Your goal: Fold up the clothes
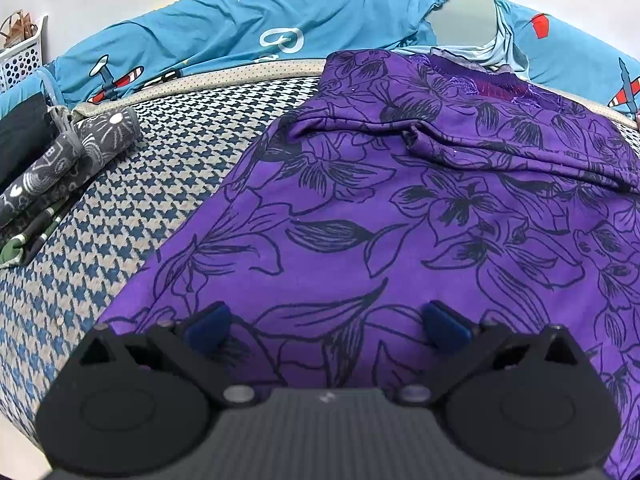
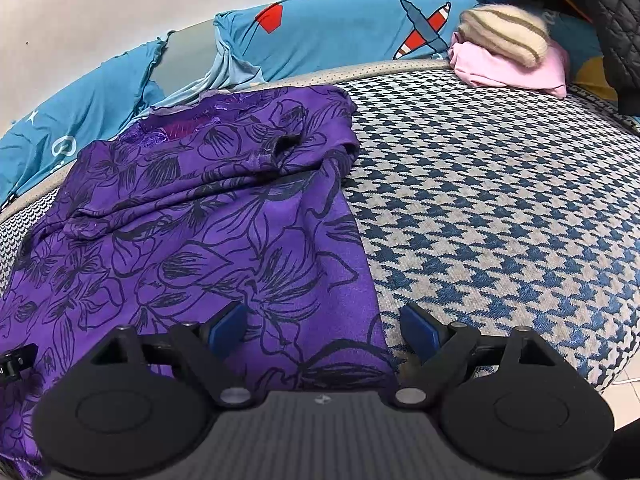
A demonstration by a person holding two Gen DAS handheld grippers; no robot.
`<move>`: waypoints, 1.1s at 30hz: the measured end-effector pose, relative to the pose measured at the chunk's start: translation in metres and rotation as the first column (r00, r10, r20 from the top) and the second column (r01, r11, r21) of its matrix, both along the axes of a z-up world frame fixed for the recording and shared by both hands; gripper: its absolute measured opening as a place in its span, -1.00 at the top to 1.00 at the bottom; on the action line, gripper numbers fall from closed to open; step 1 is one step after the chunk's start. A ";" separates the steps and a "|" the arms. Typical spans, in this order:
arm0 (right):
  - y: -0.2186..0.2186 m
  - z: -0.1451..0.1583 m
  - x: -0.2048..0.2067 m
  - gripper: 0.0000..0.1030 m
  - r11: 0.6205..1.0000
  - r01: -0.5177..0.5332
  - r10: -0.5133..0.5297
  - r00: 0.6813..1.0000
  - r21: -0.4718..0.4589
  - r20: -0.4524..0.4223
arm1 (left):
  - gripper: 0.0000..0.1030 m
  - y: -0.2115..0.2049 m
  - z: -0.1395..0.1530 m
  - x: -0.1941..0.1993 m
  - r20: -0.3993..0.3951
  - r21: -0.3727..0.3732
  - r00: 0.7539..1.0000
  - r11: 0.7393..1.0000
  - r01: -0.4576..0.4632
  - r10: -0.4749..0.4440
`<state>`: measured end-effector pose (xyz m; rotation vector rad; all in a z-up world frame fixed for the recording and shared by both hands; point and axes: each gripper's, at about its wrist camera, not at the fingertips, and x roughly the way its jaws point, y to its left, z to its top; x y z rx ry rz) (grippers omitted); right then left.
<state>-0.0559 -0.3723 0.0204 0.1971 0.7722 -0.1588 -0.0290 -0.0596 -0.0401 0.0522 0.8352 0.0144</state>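
A purple garment with a black flower print [image 1: 380,208] lies spread on the houndstooth bed cover [image 1: 132,216]; its sleeves are folded inward across the upper part. My left gripper [image 1: 326,326] hovers over the garment's near part, open, with nothing between its blue pads. In the right wrist view the same purple garment [image 2: 200,220] fills the left side and its straight right edge runs down toward me. My right gripper [image 2: 326,330] stands open astride that edge: one blue pad over the cloth, the other over the bed cover [image 2: 500,220]. Neither pad presses on the fabric.
Blue airplane-print bedding [image 1: 240,36] lines the back by the wall. Rolled grey patterned clothes [image 1: 68,160] lie at the left, a white perforated basket [image 1: 20,56] beyond. A pink cloth with a striped fuzzy item [image 2: 508,52] sits at the far right, beside a dark quilted jacket [image 2: 612,12].
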 end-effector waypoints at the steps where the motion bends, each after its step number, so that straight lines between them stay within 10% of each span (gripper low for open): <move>1: 0.001 0.000 0.000 -0.64 1.000 -0.001 0.001 1.000 -0.004 -0.001 | -1.00 0.000 0.000 0.000 0.001 -0.001 1.000 1.000 0.001 -0.001; 33: 0.013 -0.006 0.001 -0.72 0.996 -0.031 0.030 0.999 -0.087 -0.012 | -1.00 -0.002 -0.001 -0.002 0.008 0.009 1.000 1.000 0.002 -0.002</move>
